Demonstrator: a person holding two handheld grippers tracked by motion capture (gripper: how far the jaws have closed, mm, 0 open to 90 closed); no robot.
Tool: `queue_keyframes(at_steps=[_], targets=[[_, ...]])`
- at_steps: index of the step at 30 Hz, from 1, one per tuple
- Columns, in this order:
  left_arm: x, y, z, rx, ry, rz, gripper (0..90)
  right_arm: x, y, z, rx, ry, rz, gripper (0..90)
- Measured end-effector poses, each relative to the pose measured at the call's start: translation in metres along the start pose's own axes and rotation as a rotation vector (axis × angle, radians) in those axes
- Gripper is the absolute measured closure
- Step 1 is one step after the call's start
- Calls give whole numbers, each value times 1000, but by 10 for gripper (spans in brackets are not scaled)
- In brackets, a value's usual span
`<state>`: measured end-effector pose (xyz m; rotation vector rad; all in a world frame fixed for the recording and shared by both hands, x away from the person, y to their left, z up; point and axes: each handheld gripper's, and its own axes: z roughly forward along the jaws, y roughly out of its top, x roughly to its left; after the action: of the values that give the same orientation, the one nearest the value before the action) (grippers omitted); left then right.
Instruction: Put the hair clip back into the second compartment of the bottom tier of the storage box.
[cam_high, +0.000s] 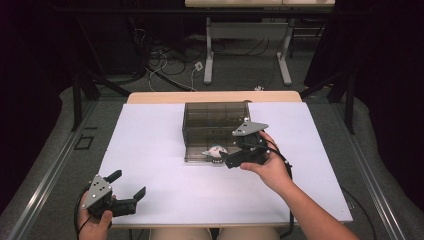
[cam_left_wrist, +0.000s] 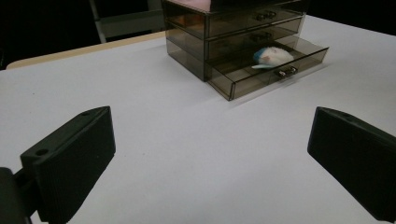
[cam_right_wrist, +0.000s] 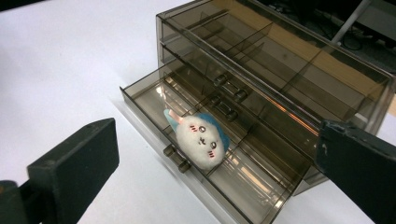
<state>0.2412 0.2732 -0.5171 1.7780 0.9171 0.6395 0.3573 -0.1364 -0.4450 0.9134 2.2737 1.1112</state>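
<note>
Right gripper (cam_high: 231, 159), jaws wide and empty, hovers just right of the toy (cam_right_wrist: 204, 140) lying in the open bottom drawer (cam_right_wrist: 154, 109), while the open left gripper (cam_high: 129, 186) rests well apart, near-left.

grey floor (cam_high: 60, 145), cables (cam_high: 165, 65), dark curtains (cam_high: 385, 75)

Lab: floor cables (cam_high: 165, 62), black curtains (cam_high: 385, 75)

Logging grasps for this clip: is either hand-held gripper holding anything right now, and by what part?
Nothing is held. The left hand-held gripper and the right hand-held gripper are both open and empty; the plush toy lies in the open bottom drawer.
</note>
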Motion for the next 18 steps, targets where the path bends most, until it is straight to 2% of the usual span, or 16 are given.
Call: queue_keyframes(at_steps=[6,9,18], targets=[[0,0,0,7,3,0,11,-3,-10,-13,-36,-30,39,3],[0,0,0,4,-1,-1,11,-5,-16,-19,-48,-48,40,12],[-1,0,0,5,1,-1,11,-9,-37,-37,-81,-65,75,17]])
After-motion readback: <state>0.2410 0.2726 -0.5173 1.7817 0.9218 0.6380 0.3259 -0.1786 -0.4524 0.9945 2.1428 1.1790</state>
